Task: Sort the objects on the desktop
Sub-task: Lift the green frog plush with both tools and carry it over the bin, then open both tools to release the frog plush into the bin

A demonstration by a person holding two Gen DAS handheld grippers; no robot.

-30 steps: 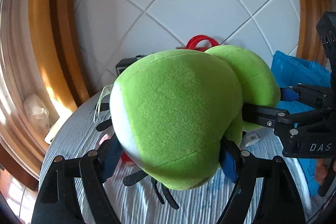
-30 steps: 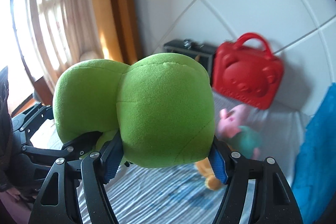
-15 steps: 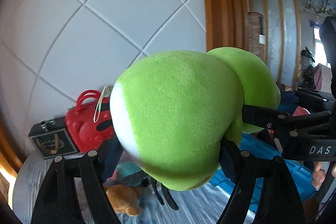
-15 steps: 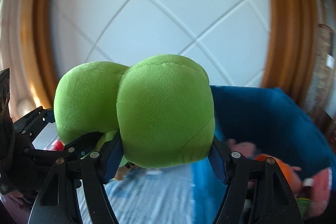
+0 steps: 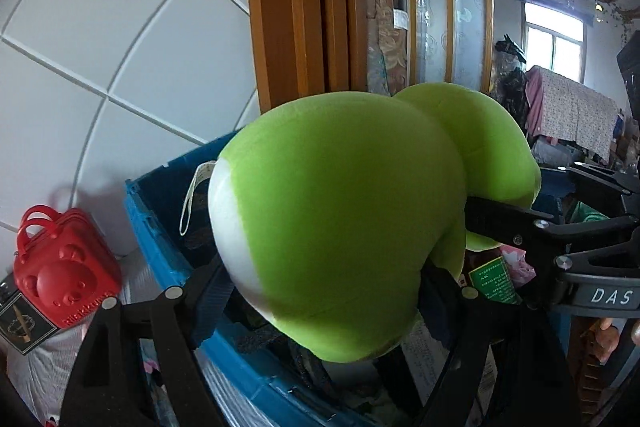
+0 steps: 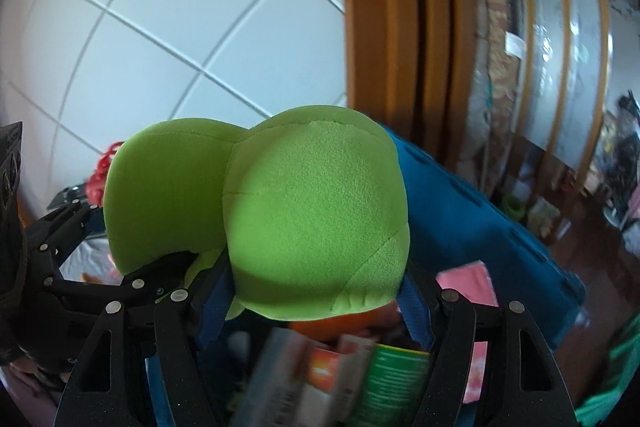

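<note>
Green plush toy (image 5: 340, 227) carried over blue bin (image 5: 160, 251), pinched between pads of left gripper (image 5: 320, 291) and right gripper (image 6: 316, 303); both jaws easing open, pads touching. Soft, light, squashy; best held at bulging lobes.

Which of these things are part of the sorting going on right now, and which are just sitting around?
In the job:
- green plush toy, between both pairs of opening jaws
- left hand-held gripper
- right hand-held gripper
- blue bin below, already holding items

Just lying about:
- red bear case
- dark box beside it
- striped cloth
</note>
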